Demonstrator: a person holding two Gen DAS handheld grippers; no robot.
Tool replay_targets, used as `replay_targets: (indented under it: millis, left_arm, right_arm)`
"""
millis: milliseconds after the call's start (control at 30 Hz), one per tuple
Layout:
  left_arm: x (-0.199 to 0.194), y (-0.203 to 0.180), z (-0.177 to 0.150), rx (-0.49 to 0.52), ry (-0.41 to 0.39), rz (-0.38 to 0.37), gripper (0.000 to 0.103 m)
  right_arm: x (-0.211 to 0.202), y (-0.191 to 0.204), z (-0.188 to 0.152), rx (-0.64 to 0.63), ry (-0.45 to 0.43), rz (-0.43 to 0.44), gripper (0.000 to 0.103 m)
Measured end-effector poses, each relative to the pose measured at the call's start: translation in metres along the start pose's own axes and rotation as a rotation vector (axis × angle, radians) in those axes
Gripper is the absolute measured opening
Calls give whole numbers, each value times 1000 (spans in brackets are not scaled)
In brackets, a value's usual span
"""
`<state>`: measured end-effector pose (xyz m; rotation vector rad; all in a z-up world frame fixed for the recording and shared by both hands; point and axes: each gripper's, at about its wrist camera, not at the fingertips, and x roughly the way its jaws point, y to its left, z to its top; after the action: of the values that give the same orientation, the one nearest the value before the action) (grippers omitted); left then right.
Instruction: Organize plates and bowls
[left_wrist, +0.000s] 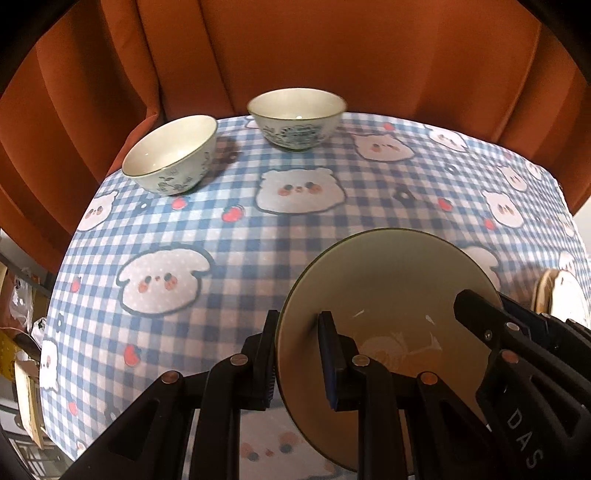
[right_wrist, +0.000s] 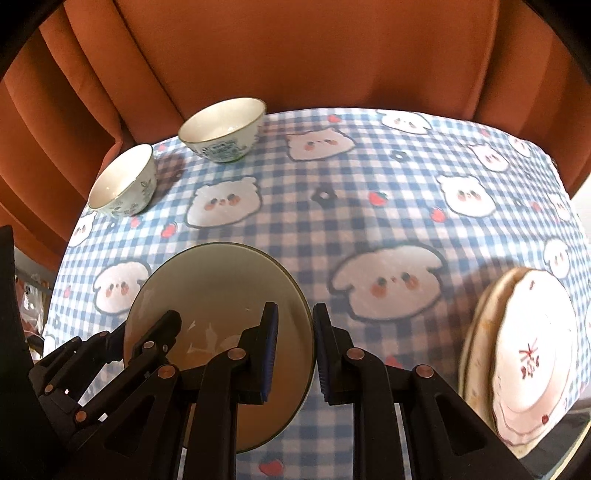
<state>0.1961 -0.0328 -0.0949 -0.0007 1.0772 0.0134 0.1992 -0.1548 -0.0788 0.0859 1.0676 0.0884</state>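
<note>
A cream bowl with a dark rim (left_wrist: 388, 295) is held above the checked tablecloth, close to the cameras. My left gripper (left_wrist: 299, 332) straddles its left rim, one finger outside and one inside. My right gripper (right_wrist: 295, 325) straddles its right rim (right_wrist: 221, 280) the same way; the right gripper's finger also shows in the left wrist view (left_wrist: 480, 314). Two patterned white bowls stand at the far left: one near the table's edge (left_wrist: 170, 155) (right_wrist: 123, 182), one further back (left_wrist: 297, 118) (right_wrist: 221, 129).
A stack of white plates (right_wrist: 524, 354) lies at the right edge of the table; its edge shows in the left wrist view (left_wrist: 554, 295). The round table (right_wrist: 369, 206) has a blue checked cloth. An orange curtain (right_wrist: 295, 51) hangs behind it.
</note>
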Motion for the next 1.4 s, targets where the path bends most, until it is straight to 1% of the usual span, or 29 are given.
replay_targets:
  millis: [233, 367, 467, 500, 633, 833, 900, 967, 1033, 1067, 1100, 1167, 1267, 1333, 1400]
  left_arm:
    - [-6, -25, -17, 34, -11, -4, 18]
    - [-6, -36, -24, 43, -10, -12, 18]
    - [-2, -44, -30, 58, 6, -15, 18]
    - [-3, -46, -32, 65, -2, -9, 18]
    - [-6, -48, -37, 84, -19, 1, 18]
    - [-5, -48, -37, 89, -17, -2, 18]
    - [-3, -48, -37, 89, -7, -10, 22]
    - [1, -49, -37, 90, 22, -56, 34]
    - [1, -54, -40, 102, 30, -88, 42]
    - [0, -55, -40, 105, 28, -93, 49]
    - [-2, -55, -40, 102, 24, -99, 53]
    - [-4, -54, -41, 96, 16, -85, 64]
    - [-8, -50, -42, 87, 5, -78, 72]
    - [-12, -46, -44, 81, 0, -71, 75]
    - [-15, -41, -46, 71, -3, -76, 75]
  right_arm:
    - [-9, -25, -22, 13, -12, -11, 23]
    - [-12, -36, -29, 17, -11, -18, 23]
    - [-10, -43, -35, 19, 1, -25, 22]
    - [-8, -45, -37, 25, 11, -25, 22]
    - [-10, -48, -45, 34, 7, -26, 22]
    - [-12, -44, -47, 25, 0, -37, 22]
    - [-11, -44, -47, 27, 2, -37, 22]
    - [-10, -44, -47, 34, 10, -47, 22]
    - [-8, -46, -48, 37, 28, -59, 22]
    - [-8, -47, -48, 38, 30, -60, 23]
    - [-8, -46, -48, 34, 31, -57, 23]
    - [-8, -47, -46, 33, 33, -53, 23]
    - [-10, -47, -46, 29, 44, -59, 23]
    - [-12, -46, -47, 30, 47, -66, 24]
    - [-15, -44, -49, 27, 45, -65, 29]
